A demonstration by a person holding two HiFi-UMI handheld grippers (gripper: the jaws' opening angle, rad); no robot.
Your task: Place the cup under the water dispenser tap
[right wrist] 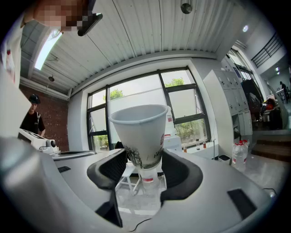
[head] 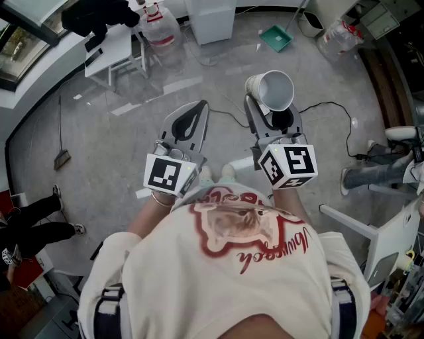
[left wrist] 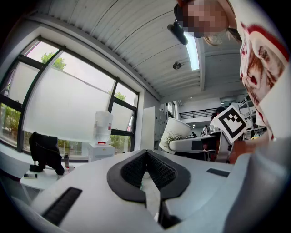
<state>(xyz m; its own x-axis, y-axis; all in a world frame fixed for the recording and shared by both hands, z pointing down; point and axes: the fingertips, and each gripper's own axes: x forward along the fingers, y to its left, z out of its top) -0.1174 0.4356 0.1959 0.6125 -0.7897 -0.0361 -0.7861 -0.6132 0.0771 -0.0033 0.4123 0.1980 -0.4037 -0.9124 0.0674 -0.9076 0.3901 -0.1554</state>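
The white paper cup with a dark leafy print (right wrist: 138, 132) sits upright in the right hand-held gripper (right wrist: 138, 166), open mouth up. From above you look straight down into it (head: 273, 91). The jaws are spread really wide, and the black ribbed pads (right wrist: 111, 168) press on the lower part of the cup from both sides, so it's pinched, not just sitting between them. It's held up in the air in front of the person, above the grey concrete floor (head: 132, 132).

The left hand-held gripper (head: 195, 112) is right beside it, also held out level. Its jaws are pressed together with nothing between them, and its own view (left wrist: 146, 157) shows the pads meeting in a point. The cup shows up over there too, off to the side (left wrist: 175, 132).

The white water dispenser with a clear bottle on top (left wrist: 101, 136) is across the room by the big windows, well away from the cup. It stands next to a white table (head: 109, 53) with something black (head: 99, 16) on it. Can't make out the tap from here.
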